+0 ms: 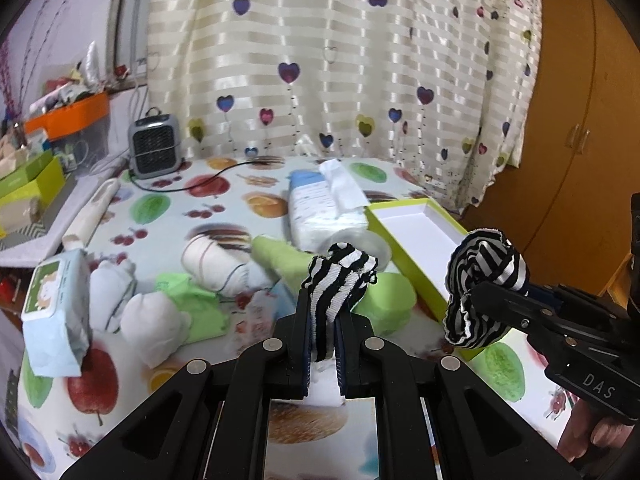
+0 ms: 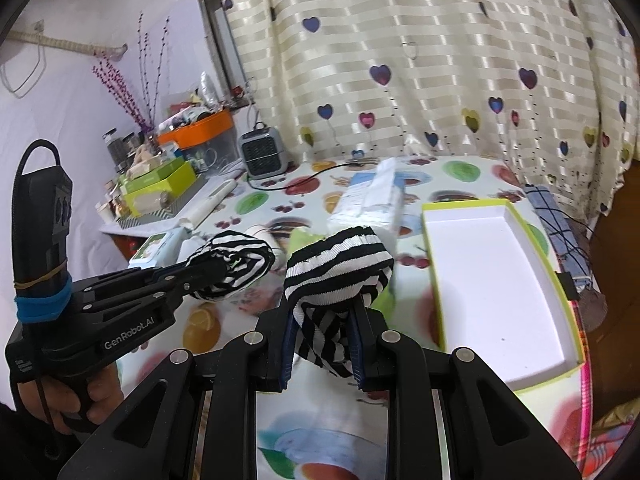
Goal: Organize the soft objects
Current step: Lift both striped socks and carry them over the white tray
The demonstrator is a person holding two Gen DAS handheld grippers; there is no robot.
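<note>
My left gripper (image 1: 324, 320) is shut on a black-and-white striped sock (image 1: 340, 276), held above the table. My right gripper (image 2: 322, 332) is shut on a second striped sock (image 2: 340, 272). Each gripper shows in the other's view: the right one with its sock (image 1: 486, 276) at the right, the left one with its sock (image 2: 232, 264) at the left. White rolled socks (image 1: 150, 324) and green socks (image 1: 192, 300) lie on the fruit-print tablecloth (image 1: 92, 380). An open white box with a green rim (image 2: 492, 280) lies to the right.
A tissue pack (image 1: 320, 208), a wet-wipes pack (image 1: 54, 308), a small grey heater (image 1: 154, 146) with its cable and a white roller (image 1: 94, 210) are on the table. A cluttered shelf (image 2: 160, 184) stands at the left. A heart-print curtain (image 1: 340, 60) hangs behind.
</note>
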